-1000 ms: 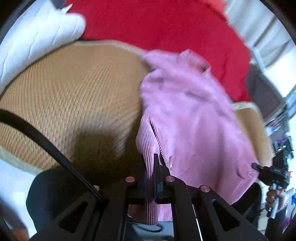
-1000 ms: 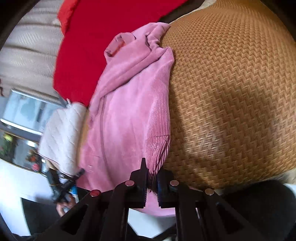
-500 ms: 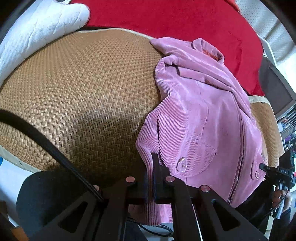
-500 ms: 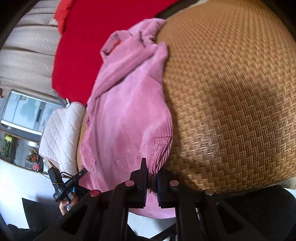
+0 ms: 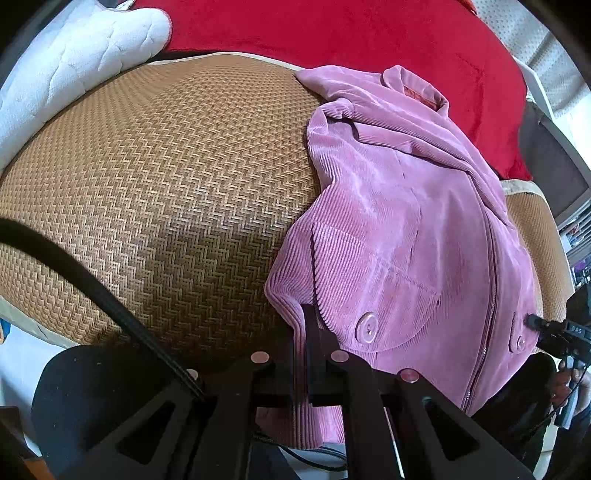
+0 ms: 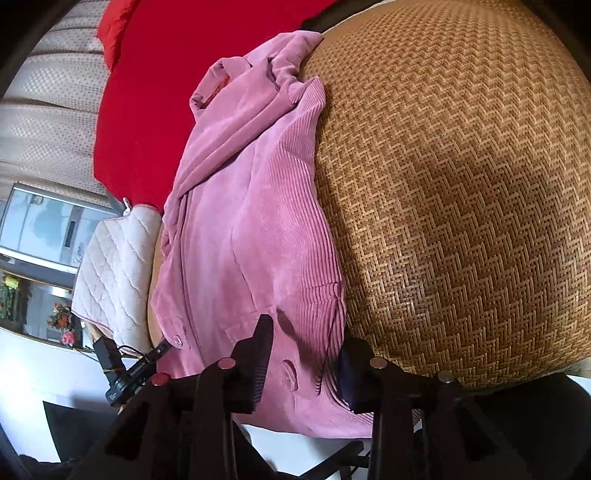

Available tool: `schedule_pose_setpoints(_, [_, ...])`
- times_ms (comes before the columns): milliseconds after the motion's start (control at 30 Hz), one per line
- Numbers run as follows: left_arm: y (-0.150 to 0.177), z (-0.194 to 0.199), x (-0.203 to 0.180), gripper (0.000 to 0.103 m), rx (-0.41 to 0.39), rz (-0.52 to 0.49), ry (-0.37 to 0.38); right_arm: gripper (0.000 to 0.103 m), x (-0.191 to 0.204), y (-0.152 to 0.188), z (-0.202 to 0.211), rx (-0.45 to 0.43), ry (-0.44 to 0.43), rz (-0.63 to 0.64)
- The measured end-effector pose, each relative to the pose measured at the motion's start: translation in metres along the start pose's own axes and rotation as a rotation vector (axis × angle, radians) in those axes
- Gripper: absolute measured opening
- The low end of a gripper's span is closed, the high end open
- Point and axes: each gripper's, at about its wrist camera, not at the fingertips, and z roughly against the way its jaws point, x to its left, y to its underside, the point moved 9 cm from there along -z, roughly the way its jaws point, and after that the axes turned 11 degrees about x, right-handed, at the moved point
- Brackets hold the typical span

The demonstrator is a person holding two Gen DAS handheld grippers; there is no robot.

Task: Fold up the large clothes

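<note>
A pink corduroy jacket [image 5: 406, 229] lies front up on the woven rattan mat [image 5: 166, 177], collar far, hem hanging over the near edge. My left gripper [image 5: 308, 332] is shut on the jacket's near hem corner beside a pocket button. In the right wrist view the same jacket [image 6: 251, 229] runs up the left side of the mat [image 6: 461, 192]. My right gripper [image 6: 306, 354] is opening, its fingers [image 6: 262, 343] apart with the hem edge loose between them and no pad pressing. Each gripper shows small in the other's view: the right gripper [image 5: 554, 330] and the left gripper [image 6: 125, 373].
A red blanket [image 5: 351, 33] covers the far end of the bed. A white quilted pillow [image 5: 74, 62] lies at the far left of the mat. A black cable [image 5: 92, 284] crosses the left wrist view. Curtains [image 6: 48, 122] and a cabinet stand beyond the bed.
The jacket has come down and settled flat on the mat. The right gripper's jaws have parted and let go of the hem; the left gripper still pinches its corner.
</note>
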Motion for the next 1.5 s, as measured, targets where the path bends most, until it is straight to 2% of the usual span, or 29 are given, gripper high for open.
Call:
schedule_pose_setpoints(33, [0.000,0.001,-0.001,0.005,-0.001,-0.003,0.001,0.010,0.003,-0.001,-0.002,0.009,0.012,0.003])
schedule_pose_setpoints(100, [-0.003,0.009,-0.004,0.005,-0.015,-0.012,0.014,0.009,0.009,-0.002,0.003,0.010,-0.009,0.007])
schedule_pose_setpoints(167, [-0.009,0.023,-0.007,0.005,-0.045,-0.005,0.055,0.009,0.021,-0.008,0.022,-0.022,-0.084,0.010])
schedule_pose_setpoints(233, [-0.013,0.031,-0.009,0.005,-0.063,0.001,0.084,0.009,0.029,-0.014,0.039,-0.054,-0.090,0.031])
schedule_pose_setpoints(300, [-0.012,0.022,-0.006,0.005,-0.046,-0.015,0.034,0.009,0.032,-0.018,0.042,-0.052,-0.076,0.053])
schedule_pose_setpoints(367, [-0.009,0.004,0.000,0.005,0.005,-0.009,0.002,0.009,0.016,-0.017,0.024,0.000,-0.062,0.023])
schedule_pose_setpoints(433, [-0.008,-0.001,0.001,0.005,0.018,-0.007,0.000,0.009,0.003,-0.013,0.008,0.034,-0.065,-0.013])
schedule_pose_setpoints(500, [-0.011,0.006,-0.002,0.005,-0.002,-0.021,0.012,0.009,0.001,-0.013,0.007,0.025,-0.085,-0.024])
schedule_pose_setpoints(600, [-0.013,-0.002,0.001,0.005,0.018,-0.021,-0.002,0.009,0.001,-0.016,0.007,0.010,-0.095,-0.006])
schedule_pose_setpoints(700, [-0.013,-0.007,0.004,0.005,0.028,-0.008,0.000,0.017,0.001,-0.017,0.002,0.017,-0.058,0.001])
schedule_pose_setpoints(767, [-0.014,-0.007,0.004,0.005,0.028,-0.016,-0.002,0.036,0.014,-0.010,-0.001,0.019,-0.031,0.038])
schedule_pose_setpoints(800, [-0.014,-0.008,0.004,0.005,0.029,-0.018,-0.002,0.060,0.020,-0.008,-0.001,0.020,-0.027,0.051])
schedule_pose_setpoints(833, [-0.015,-0.009,0.005,0.005,0.029,-0.020,-0.002,0.071,0.025,-0.005,-0.002,0.016,-0.019,0.064])
schedule_pose_setpoints(933, [-0.016,-0.011,0.003,0.005,0.028,-0.024,-0.002,0.070,0.034,0.002,-0.013,0.027,0.056,0.095])
schedule_pose_setpoints(967, [-0.016,-0.011,0.002,0.005,0.028,-0.026,-0.004,0.068,0.035,0.004,-0.017,0.028,0.078,0.096])
schedule_pose_setpoints(1000, [-0.017,-0.013,0.000,0.005,0.028,-0.031,-0.005,0.054,0.034,0.004,-0.019,0.030,0.107,0.096])
schedule_pose_setpoints(1033, [-0.017,-0.014,-0.002,0.005,0.028,-0.036,-0.005,0.016,0.032,0.005,-0.021,0.035,0.151,0.096])
schedule_pose_setpoints(1067, [-0.019,-0.015,-0.001,0.005,0.028,-0.043,-0.005,0.010,0.030,0.005,-0.024,0.050,0.118,0.071])
schedule_pose_setpoints(1133, [-0.019,-0.008,-0.002,0.005,0.015,-0.053,0.003,0.009,0.031,0.006,-0.022,0.050,0.113,0.065])
schedule_pose_setpoints(1267, [-0.023,0.020,-0.010,0.005,-0.074,-0.061,0.048,0.009,0.063,0.004,0.003,-0.013,0.013,0.095])
schedule_pose_setpoints(1333, [-0.021,0.008,-0.004,0.005,-0.037,-0.057,0.005,0.009,0.067,0.005,0.003,-0.016,0.009,0.108])
schedule_pose_setpoints(1400, [-0.018,-0.011,0.002,0.005,0.030,-0.041,-0.022,0.009,0.049,0.006,-0.016,0.033,0.016,0.061])
schedule_pose_setpoints(1433, [-0.018,-0.012,0.002,0.005,0.033,-0.043,-0.025,0.009,0.038,0.007,-0.020,0.052,0.012,0.041])
schedule_pose_setpoints(1500, [-0.025,0.002,-0.006,0.004,-0.010,-0.059,0.003,0.009,0.038,0.009,-0.025,0.054,-0.027,0.028])
